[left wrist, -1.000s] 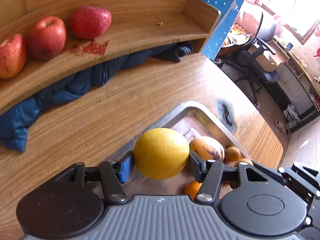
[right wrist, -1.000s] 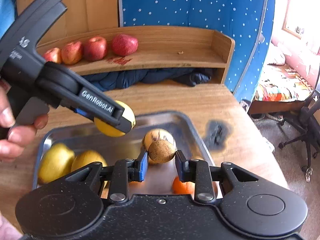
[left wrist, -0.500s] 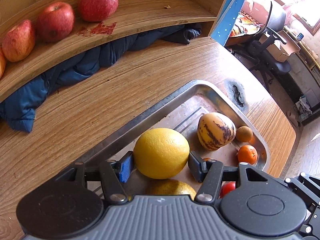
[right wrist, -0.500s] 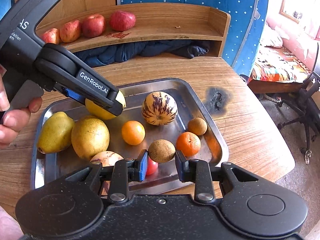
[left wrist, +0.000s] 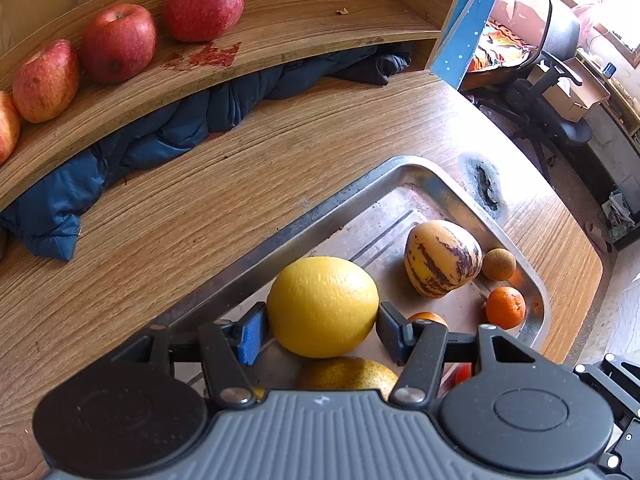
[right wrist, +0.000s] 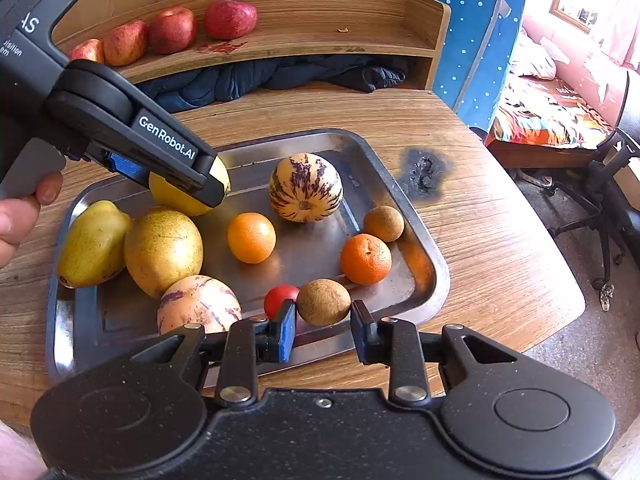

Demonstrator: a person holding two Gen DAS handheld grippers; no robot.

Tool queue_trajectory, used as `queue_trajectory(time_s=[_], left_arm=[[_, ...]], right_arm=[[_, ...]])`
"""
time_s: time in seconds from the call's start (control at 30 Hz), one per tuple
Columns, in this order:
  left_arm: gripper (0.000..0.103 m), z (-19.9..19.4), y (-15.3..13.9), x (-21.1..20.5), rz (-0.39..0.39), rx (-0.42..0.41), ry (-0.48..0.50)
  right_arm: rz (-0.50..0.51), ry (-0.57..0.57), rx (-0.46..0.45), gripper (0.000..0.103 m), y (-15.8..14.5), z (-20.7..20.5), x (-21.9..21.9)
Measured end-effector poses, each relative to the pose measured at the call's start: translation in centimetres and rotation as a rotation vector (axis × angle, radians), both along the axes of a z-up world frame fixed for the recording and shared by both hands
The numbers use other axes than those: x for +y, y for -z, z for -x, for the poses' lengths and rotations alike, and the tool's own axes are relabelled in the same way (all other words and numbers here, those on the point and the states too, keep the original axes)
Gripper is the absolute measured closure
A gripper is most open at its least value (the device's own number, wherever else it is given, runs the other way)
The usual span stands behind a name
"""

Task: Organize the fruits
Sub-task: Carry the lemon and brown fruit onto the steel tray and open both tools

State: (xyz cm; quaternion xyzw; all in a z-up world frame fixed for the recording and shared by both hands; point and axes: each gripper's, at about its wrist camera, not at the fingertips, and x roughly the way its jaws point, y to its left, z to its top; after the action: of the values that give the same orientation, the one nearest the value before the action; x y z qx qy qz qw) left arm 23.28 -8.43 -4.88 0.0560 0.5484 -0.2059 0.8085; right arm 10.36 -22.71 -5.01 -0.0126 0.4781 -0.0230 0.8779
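Both grippers pulled back from shelf point(left wrist: 280, 52); left gripper point(left wrist: 320, 330) clamps lemon point(left wrist: 322, 306), right gripper point(right wrist: 323, 326) brown fruit point(right wrist: 323, 302). Lower gently, lower frame.

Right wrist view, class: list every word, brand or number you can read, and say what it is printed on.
"GenRobot.AI": white print on the left gripper arm.
"AS": cut-off letters on its handle.
Small white print below that: cut off, not readable.
No other text in either view.

Wooden desk point(right wrist: 480, 240): metal tray point(right wrist: 400, 184) at centre, burn mark point(right wrist: 424, 170) at 2 o'clock, blue jacket point(right wrist: 260, 76) and shelf point(right wrist: 340, 12) with 4 apples point(right wrist: 172, 30) at 12 o'clock.
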Motion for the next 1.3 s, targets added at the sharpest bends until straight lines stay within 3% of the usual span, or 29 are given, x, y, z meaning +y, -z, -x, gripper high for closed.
queue_trajectory(time_s=[0.47,1.0,1.3], left_arm=[[0.040,-0.3,0.3,0.0,-0.024,0.018,0.030],[0.039,-1.4,0.5,0.9,0.022,0.054,0.097],[0.027,-1.9,0.1,1.9,0.054,0.044,0.092]], right_arm=[[-0.014,0.014,-0.007,0.071,0.0,-0.9,-0.1],[0.003,-0.022,-0.004,0.069,-0.1,-3.3,1.3],[0.030,-0.050,-0.004,0.046,-0.1,-4.5,2.6]])
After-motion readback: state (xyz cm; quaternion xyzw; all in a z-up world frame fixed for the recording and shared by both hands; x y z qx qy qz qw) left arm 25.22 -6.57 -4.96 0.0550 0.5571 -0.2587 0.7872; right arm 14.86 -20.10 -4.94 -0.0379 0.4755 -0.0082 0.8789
